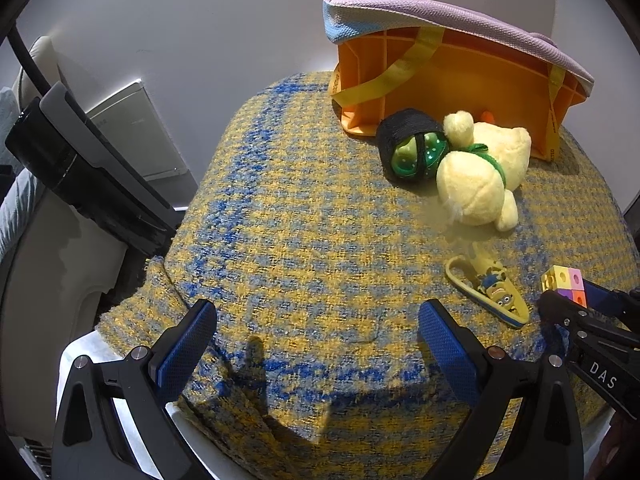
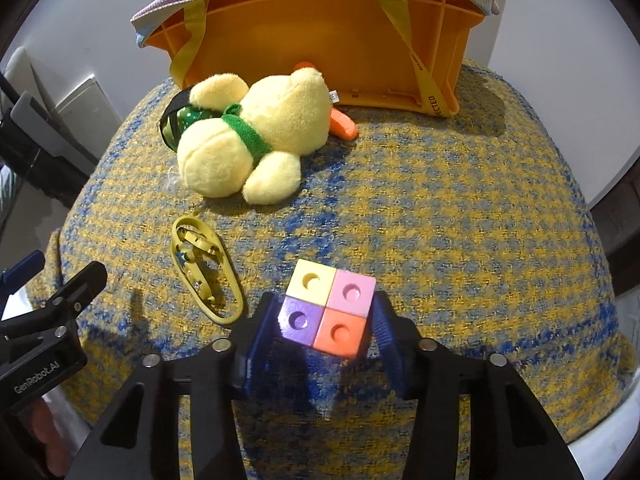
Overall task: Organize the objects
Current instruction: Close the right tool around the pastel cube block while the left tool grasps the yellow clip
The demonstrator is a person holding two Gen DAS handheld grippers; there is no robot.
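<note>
My right gripper is shut on a block of four joined cubes, yellow, pink, purple and orange, just above the yellow-blue woven cloth. The block also shows in the left wrist view, at the far right. My left gripper is open and empty over the near part of the cloth. A cream plush bear with a green scarf lies by the orange bin at the back. A black-and-green ball and a yellow minion keyring lie near the bear.
The orange bin lies on its side with its opening toward me and a purple-edged cloth bag over it. An orange piece lies under the bear. A black device stands at the left, off the cloth. A white wall is behind.
</note>
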